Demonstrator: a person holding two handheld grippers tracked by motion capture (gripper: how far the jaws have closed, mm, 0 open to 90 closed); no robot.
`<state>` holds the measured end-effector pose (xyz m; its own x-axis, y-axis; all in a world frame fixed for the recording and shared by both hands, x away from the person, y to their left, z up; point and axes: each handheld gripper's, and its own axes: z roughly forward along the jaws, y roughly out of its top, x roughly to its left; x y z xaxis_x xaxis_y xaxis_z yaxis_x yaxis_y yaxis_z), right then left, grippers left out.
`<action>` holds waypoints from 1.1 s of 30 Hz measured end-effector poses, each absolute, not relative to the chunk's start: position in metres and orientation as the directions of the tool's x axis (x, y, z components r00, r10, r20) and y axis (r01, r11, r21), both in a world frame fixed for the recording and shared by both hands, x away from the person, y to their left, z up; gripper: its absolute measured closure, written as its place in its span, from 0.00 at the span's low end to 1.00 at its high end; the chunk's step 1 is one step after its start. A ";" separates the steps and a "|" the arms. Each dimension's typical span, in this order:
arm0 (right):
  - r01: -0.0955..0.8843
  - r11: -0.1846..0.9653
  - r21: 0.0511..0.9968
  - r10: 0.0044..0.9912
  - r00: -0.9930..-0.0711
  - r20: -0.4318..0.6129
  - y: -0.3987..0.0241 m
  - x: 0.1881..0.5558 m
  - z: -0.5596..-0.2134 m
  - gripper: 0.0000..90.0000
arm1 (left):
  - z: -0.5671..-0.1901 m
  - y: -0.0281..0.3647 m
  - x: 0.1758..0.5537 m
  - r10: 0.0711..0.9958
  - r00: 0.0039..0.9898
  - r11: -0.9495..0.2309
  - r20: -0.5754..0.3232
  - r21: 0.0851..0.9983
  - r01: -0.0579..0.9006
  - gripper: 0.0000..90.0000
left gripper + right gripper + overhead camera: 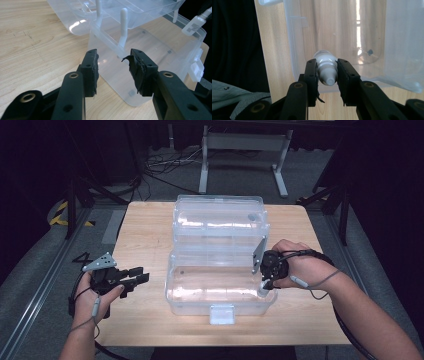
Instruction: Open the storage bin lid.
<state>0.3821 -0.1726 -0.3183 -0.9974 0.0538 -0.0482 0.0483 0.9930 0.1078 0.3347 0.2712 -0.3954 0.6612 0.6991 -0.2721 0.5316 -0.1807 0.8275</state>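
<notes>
A small white bottle (326, 70) sits between the two black jaws of the right claw (327, 77). The jaws press on both sides of it and hold it tight. The bottle's tip points back at the claw. In the high view, the right claw (267, 281) is at the right end of the clear box (220, 302), just over its rim, and the bottle (263, 291) pokes out below the claw. Past the bottle, the inside of the box (342, 32) shows the wood of the table (274, 62) through its floor. The box's lid (217, 217) is tipped up behind it.

The left claw (134, 279) is on the other side of the box, near its left end but not touching it. Its jaws are apart and hold nothing. Looking along the left claw (113, 72), the corner of the box (110, 72) is just in front of the gap. The table (145, 235) is under it all
</notes>
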 end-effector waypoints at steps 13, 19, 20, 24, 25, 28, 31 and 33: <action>0.058 0.995 0.078 0.060 -0.998 -0.017 -0.172 0.390 -0.347 0.79 | -0.397 0.272 0.335 0.698 0.660 -0.181 -0.276 0.825 0.535 0.66; 0.059 0.996 0.062 0.060 -0.998 -0.010 -0.173 0.393 -0.359 0.79 | -0.397 0.272 0.335 0.700 0.659 -0.181 -0.274 0.825 0.535 0.66; 0.059 0.996 0.064 0.059 -0.998 -0.005 -0.174 0.394 -0.362 0.79 | -0.397 0.272 0.335 0.700 0.659 -0.181 -0.274 0.825 0.536 0.66; 0.058 0.997 0.058 0.058 -0.998 0.000 -0.173 0.394 -0.369 0.79 | -0.398 0.271 0.336 0.699 0.659 -0.181 -0.276 0.824 0.537 0.66; 0.053 0.997 0.056 0.053 -0.999 0.005 -0.173 0.394 -0.370 0.79 | -0.398 0.271 0.336 0.699 0.659 -0.180 -0.278 0.824 0.538 0.66; 0.053 0.997 0.051 0.052 -0.999 0.008 -0.173 0.394 -0.375 0.79 | -0.398 0.271 0.336 0.699 0.659 -0.180 -0.278 0.824 0.538 0.66; 0.051 0.998 0.048 0.051 -0.999 0.009 -0.172 0.394 -0.378 0.79 | -0.398 0.272 0.335 0.700 0.658 -0.180 -0.277 0.823 0.538 0.66; 0.044 0.998 0.038 0.044 -0.999 0.010 -0.171 0.394 -0.380 0.79 | -0.397 0.272 0.335 0.701 0.657 -0.179 -0.277 0.824 0.538 0.66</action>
